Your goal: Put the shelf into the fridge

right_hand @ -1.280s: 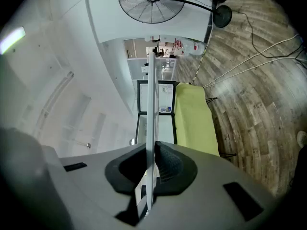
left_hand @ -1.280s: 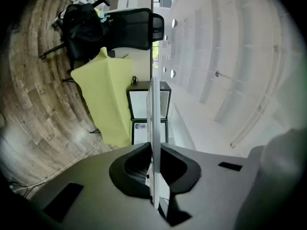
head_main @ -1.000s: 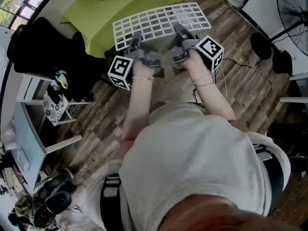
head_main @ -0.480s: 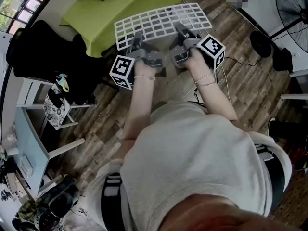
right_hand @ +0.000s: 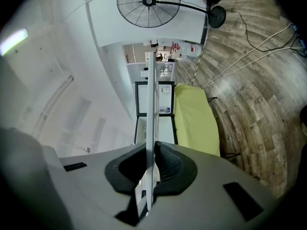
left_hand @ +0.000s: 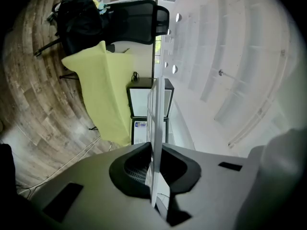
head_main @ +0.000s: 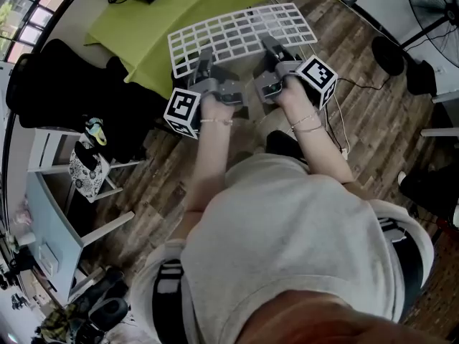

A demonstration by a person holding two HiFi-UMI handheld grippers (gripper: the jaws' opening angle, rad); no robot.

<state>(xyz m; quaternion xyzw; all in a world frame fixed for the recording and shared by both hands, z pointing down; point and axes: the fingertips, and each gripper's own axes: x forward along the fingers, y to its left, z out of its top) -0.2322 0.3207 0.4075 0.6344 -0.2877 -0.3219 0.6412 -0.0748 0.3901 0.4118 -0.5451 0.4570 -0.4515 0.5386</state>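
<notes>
From the head view you are seeing the shelf (head_main: pixel 240 33) whole: a flat white wire grid of small rectangular cells with rounded corners, held out level in front of you, over the edge of a lime-green cloth (head_main: pixel 193 6) and the wood-plank floor (head_main: pixel 373 120). The left gripper (head_main: pixel 203 63) and the right gripper (head_main: pixel 271 51) are taking it by its near edge, well apart along that edge. The gripper views are giving you what the head view is not. There the shelf is running edge-on as a thin white line between dark ribbed pads, and each pair of jaws is clamped tight on it. Both are also looking at a black-framed glass-fronted cabinet (left_hand: pixel 144 114) standing just beside the cloth. The shelf is crossing its middle, and its contents are too small to make out. The round wire-guard fan (right_hand: pixel 148 4) is showing whole in the right gripper view and is cut off at the head view's corner. A black chair (left_hand: pixel 139 16) is showing in the left gripper view.
</notes>
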